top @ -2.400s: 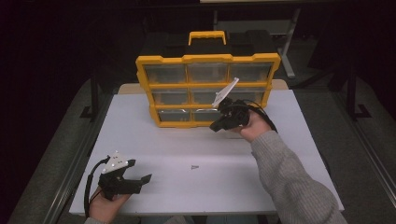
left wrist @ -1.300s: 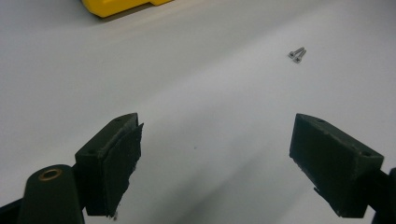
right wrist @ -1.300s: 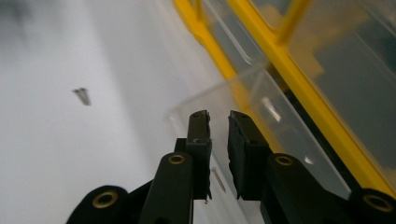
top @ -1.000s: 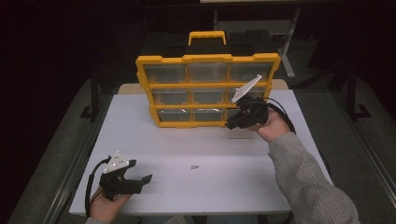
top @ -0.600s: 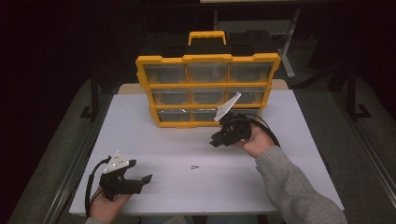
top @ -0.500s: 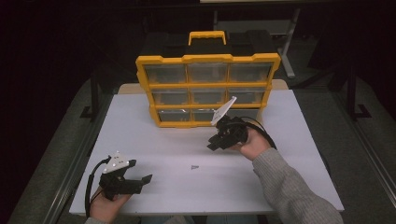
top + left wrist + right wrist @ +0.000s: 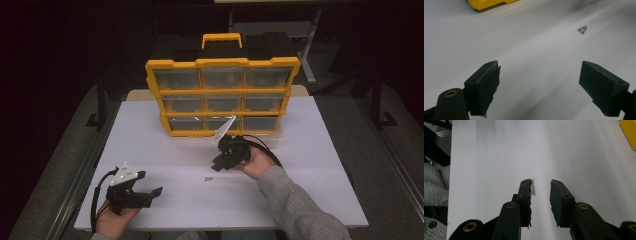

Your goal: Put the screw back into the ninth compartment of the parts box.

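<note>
1. Two small silver metal screws [image 7: 582, 29] lying side by side, touching, on the white tabletop [image 7: 310, 165], out in front of the yellow plastic drawer organizer with clear drawers [image 7: 222, 97], well apart from it.
2. Right tool [image 7: 220, 164] between organizer and screws, tipped down toward the screws; jaws part-spread, nothing pinched. Jaws have just been opening a little, gap bare.
3. In right gripper view, screws [image 7: 533, 188] sitting just beside the tip of one jaw, outside the gap rather than between the pads. Likely lining up for a pick; needs a small sideways shift first.
4. Left tool [image 7: 150, 192] resting low near the tabletop's near-left edge, far from organizer, jaws spread wide, empty; parked out of the way, aimed roughly at the screws.
5. All organizer drawers look closed.
</note>
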Motion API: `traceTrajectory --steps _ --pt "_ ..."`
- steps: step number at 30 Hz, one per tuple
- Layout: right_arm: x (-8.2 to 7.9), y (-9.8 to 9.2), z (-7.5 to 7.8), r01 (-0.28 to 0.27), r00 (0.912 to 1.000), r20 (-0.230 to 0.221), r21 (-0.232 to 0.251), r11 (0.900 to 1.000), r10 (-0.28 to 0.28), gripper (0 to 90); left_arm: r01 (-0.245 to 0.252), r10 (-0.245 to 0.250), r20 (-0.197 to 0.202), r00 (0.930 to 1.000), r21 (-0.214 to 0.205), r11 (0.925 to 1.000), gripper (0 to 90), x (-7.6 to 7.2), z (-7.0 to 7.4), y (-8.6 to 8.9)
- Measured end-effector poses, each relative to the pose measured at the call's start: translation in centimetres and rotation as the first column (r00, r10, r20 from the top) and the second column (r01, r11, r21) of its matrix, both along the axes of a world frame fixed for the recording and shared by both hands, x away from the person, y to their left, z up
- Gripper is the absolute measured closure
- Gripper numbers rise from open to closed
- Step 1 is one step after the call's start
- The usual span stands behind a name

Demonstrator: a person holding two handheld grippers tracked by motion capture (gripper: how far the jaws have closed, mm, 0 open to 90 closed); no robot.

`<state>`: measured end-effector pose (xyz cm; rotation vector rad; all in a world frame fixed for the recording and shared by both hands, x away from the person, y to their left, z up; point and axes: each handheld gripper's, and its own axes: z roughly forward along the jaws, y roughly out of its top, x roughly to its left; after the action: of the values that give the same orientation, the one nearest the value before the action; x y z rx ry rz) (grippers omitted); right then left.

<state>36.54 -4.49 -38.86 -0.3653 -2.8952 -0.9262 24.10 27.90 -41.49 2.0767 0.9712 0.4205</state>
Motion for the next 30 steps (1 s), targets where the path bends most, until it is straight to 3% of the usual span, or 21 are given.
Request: traceTrajectory --steps 18,30 --pt "-0.3 2.7 -2.5 -0.045 0.999 -0.007 -0.047 0.9979 0.045 72.0 -0.003 0.003 -0.001 1.0 -0.01 0.9999 16.0 0.0 0.1 0.0" --pt "-0.1 3.3 -3.6 -0.056 0.9984 -0.008 -0.059 0.9967 0.056 74.0 -0.001 0.001 0.002 1.0 -0.009 1.0 16.0 0.0 0.1 0.0"
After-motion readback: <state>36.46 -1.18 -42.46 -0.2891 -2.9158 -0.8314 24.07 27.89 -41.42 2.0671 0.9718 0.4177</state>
